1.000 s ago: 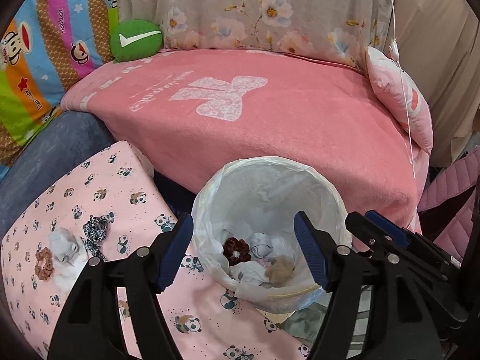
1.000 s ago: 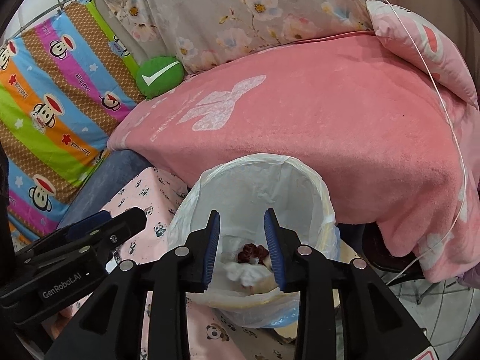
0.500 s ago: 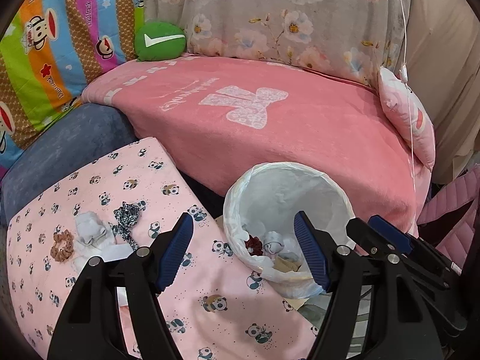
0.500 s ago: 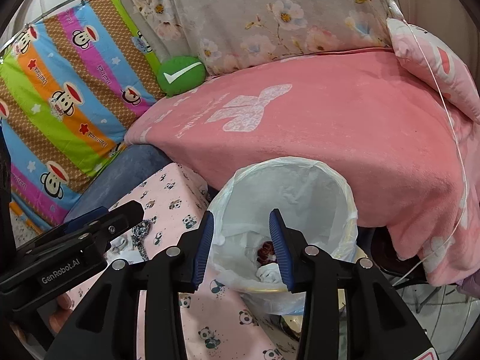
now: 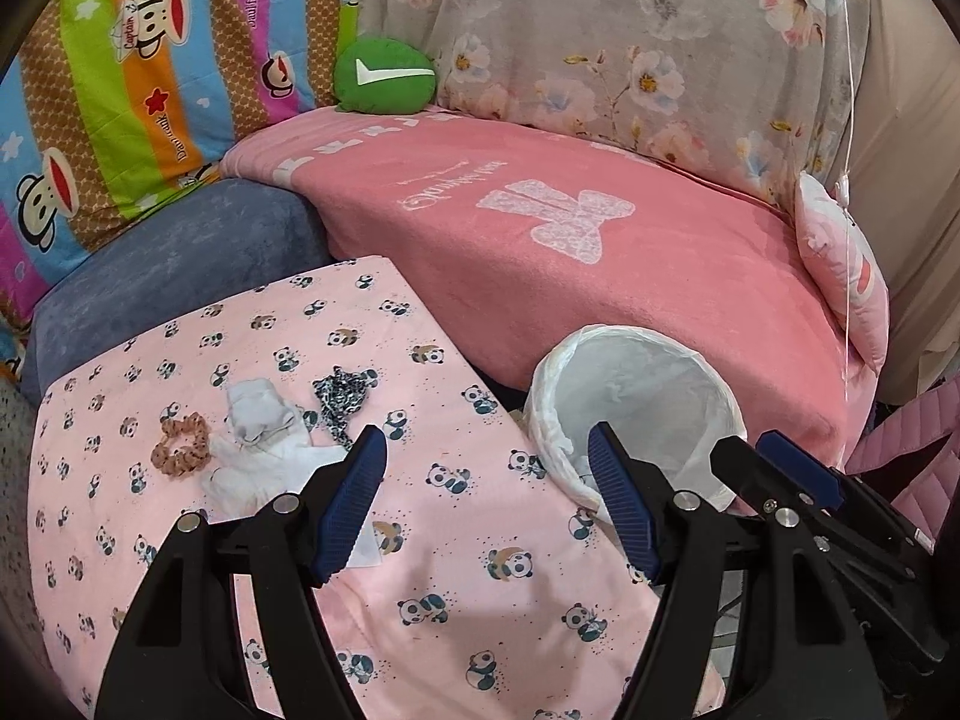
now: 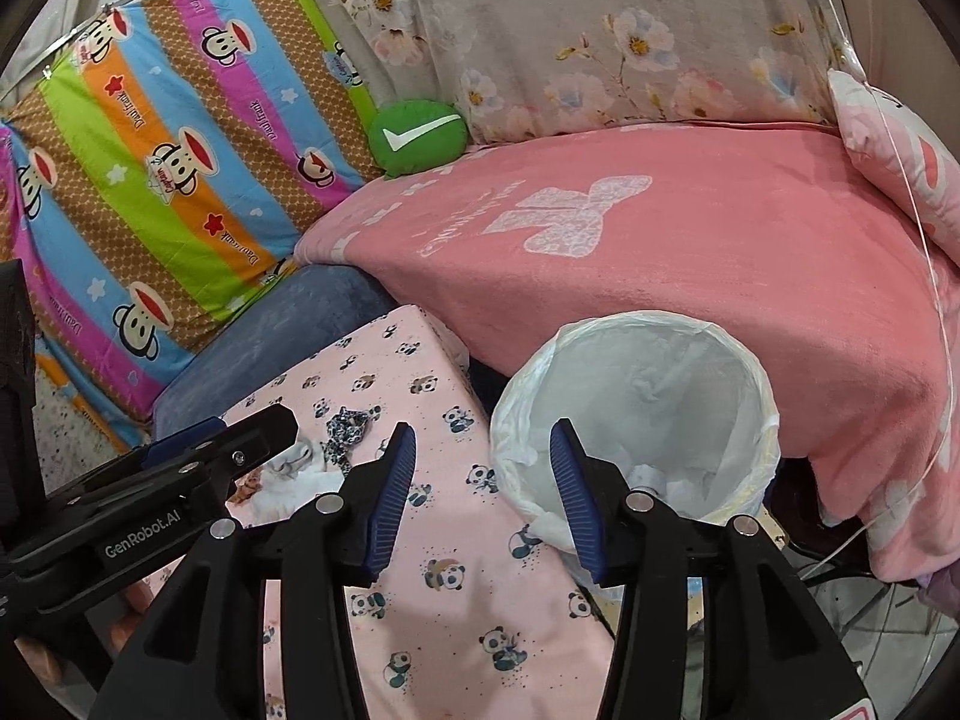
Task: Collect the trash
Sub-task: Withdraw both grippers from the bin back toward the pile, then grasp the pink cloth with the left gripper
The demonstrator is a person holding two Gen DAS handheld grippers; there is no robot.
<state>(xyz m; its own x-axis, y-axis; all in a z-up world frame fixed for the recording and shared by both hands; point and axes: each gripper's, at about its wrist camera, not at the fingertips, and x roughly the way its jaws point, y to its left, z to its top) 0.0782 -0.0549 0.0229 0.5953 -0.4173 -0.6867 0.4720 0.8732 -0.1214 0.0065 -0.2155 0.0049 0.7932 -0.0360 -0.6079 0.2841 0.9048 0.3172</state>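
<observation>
Your left gripper (image 5: 486, 480) and right gripper (image 6: 483, 474): both spread, empty, above panda cloth (image 5: 480, 540); lined bin (image 5: 636, 402) alongside, ready for tissue pile (image 5: 258, 444).

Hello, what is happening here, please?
A person holding two grippers is collecting trash into the lined bin beside the panda sheet. Both the left gripper and the right gripper are open and hold nothing. On the sheet lie crumpled tissues, a brown scrunchie and a patterned scrunchie. The bin already holds some white scraps.
</observation>
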